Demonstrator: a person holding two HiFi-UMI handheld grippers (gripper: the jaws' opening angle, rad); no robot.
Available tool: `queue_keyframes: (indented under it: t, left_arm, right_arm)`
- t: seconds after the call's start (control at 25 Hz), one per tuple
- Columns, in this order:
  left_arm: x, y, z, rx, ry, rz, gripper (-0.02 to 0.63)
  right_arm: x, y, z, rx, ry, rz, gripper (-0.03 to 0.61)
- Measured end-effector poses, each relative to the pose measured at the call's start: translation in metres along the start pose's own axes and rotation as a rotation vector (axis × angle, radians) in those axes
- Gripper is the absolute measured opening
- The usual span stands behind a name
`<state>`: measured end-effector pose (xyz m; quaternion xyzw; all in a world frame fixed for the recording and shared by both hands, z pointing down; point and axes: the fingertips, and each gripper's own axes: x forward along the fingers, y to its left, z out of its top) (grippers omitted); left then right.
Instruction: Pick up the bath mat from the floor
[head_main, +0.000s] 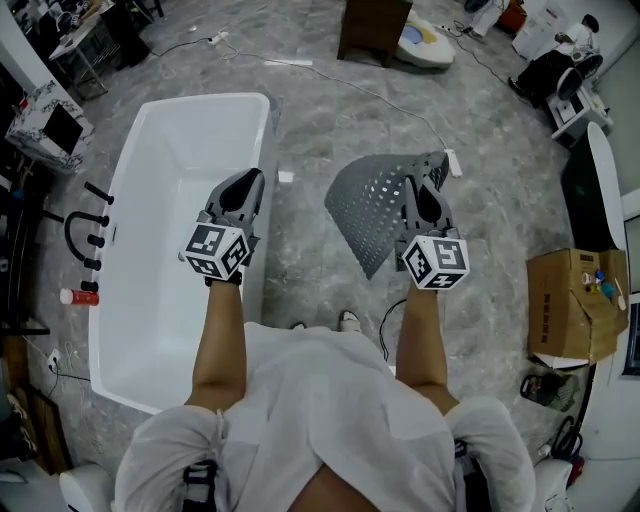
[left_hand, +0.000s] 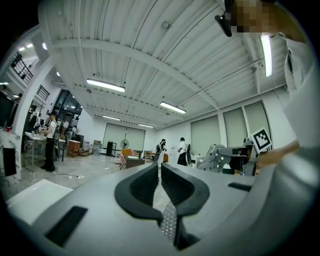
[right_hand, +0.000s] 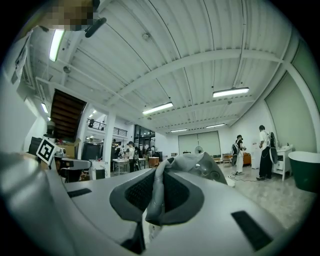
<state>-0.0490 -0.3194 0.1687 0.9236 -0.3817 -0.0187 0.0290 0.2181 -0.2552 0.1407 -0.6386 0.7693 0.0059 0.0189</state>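
Observation:
The bath mat (head_main: 372, 208) is grey, rubbery and full of small holes. It hangs off the floor in front of me, bunched at its right edge. My right gripper (head_main: 428, 186) is shut on that bunched edge, and in the right gripper view a fold of the mat (right_hand: 156, 196) is pinched between the jaws of the right gripper (right_hand: 160, 175). My left gripper (head_main: 244, 182) is held over the near rim of the bathtub, apart from the mat. Its jaws are shut with nothing in them, as seen for the left gripper (left_hand: 160, 171); the mat (left_hand: 218, 157) shows off to its right.
A white bathtub (head_main: 130, 180) lies on the grey floor at my left, with a black rack (head_main: 85, 235) beyond it. A cardboard box (head_main: 575, 300) stands at the right, a wooden cabinet (head_main: 372, 30) far ahead, and a cable (head_main: 380, 100) crosses the floor. People (right_hand: 265, 150) stand in the distance.

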Motion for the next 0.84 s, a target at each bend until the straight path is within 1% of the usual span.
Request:
queue_keyframes:
  t: [0.24,0.52,0.84]
  left_arm:
    - [-0.001,-0.004,-0.002,-0.003,0.004,-0.012,0.028]
    - [-0.006,-0.003,-0.004,-0.006,0.01,-0.014,0.028]
    - [-0.004,-0.003,-0.006,-0.017,0.01,-0.011,0.028]
  right_arm:
    - [-0.005,0.002,0.006,-0.017,-0.013,0.0,0.041]
    - [-0.003,0.012,0.015,-0.051,-0.019,0.024,0.041]
    - [-0.001,0.013,0.014,-0.055,-0.018,0.03,0.041]
